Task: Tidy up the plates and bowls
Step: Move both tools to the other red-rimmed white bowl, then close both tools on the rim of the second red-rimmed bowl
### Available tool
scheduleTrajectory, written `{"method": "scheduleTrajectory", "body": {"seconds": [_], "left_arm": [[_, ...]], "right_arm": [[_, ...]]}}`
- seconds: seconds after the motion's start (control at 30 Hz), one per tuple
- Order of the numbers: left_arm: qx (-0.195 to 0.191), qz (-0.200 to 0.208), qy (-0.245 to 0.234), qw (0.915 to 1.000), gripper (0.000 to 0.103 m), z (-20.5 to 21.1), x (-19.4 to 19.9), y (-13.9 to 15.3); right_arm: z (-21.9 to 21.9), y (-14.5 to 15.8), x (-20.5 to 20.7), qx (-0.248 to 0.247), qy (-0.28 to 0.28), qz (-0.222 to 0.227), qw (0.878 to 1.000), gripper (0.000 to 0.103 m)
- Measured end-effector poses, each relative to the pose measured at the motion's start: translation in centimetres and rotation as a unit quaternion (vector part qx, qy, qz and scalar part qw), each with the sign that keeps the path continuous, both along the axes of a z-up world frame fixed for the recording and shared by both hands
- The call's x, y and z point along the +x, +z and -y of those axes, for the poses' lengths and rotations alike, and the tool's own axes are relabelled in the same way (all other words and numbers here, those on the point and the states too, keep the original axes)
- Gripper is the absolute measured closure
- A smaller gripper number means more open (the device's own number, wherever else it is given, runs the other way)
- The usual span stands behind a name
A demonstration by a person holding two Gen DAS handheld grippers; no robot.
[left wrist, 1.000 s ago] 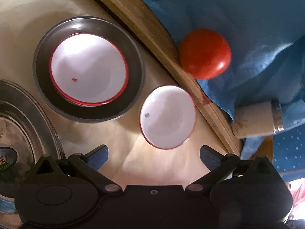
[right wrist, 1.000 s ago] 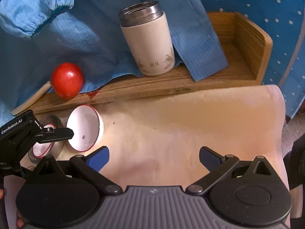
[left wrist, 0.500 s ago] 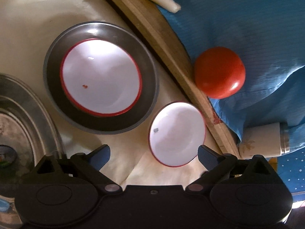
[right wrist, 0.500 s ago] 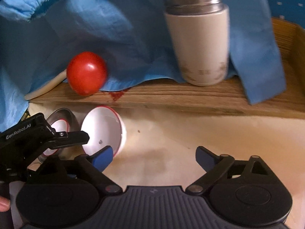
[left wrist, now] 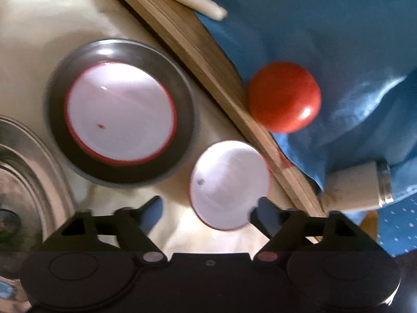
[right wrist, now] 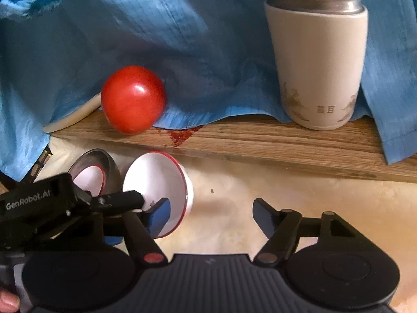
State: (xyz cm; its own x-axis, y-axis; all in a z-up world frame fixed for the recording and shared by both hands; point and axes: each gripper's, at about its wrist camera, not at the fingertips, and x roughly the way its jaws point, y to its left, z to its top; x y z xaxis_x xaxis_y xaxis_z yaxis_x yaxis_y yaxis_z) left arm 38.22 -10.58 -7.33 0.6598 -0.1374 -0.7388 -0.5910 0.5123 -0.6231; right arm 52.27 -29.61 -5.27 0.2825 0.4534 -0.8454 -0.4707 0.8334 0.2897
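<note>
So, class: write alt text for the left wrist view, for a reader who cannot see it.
The left gripper, jaws closing, reaches around a small red-rimmed white bowl on a cream tabletop. Left of it, a larger white bowl sits inside a grey plate; a red tomato lies on blue cloth.

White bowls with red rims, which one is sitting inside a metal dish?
The larger white bowl, nested in the dark metal dish. The smaller white bowl rests directly on the table, beside the wooden ledge.

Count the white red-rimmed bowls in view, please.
2. One white red-rimmed bowl sits nested in the dark metal dish; the smaller one stands alone beside the wooden ledge. Others may be hidden.
</note>
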Motion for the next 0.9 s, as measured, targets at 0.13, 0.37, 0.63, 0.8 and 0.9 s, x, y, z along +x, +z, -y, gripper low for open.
{"method": "scheduleTrajectory", "body": {"seconds": [0.13, 0.37, 0.63, 0.8, 0.9], "left_arm": [[-0.005, -0.002, 0.013, 0.9999, 0.032, -0.1, 0.2, -0.5], [0.002, -0.009, 0.034, 0.9994, 0.057, -0.5, 0.3, -1.1], [0.006, -0.006, 0.042, 0.9991, 0.067, -0.8, 0.6, -1.4], [-0.002, -0.011, 0.040, 0.9992, 0.067, -1.1, 0.7, -1.9], [0.002, -0.013, 0.035, 0.9993, 0.067, -1.0, 0.9, -1.8]], "right_arm": [[-0.1, -0.2, 0.1, 0.001, 0.004, -0.001, 1.000, 0.035], [-0.1, -0.4, 0.5, 0.007, 0.003, -0.005, 1.000, 0.047], [-0.6, -0.8, 0.8, 0.024, 0.007, -0.014, 1.000, 0.061], [-1.1, -1.3, 1.0, 0.032, 0.009, -0.025, 0.999, 0.079], [-1.3, -1.3, 1.0, 0.037, 0.009, -0.026, 0.999, 0.087]]}}
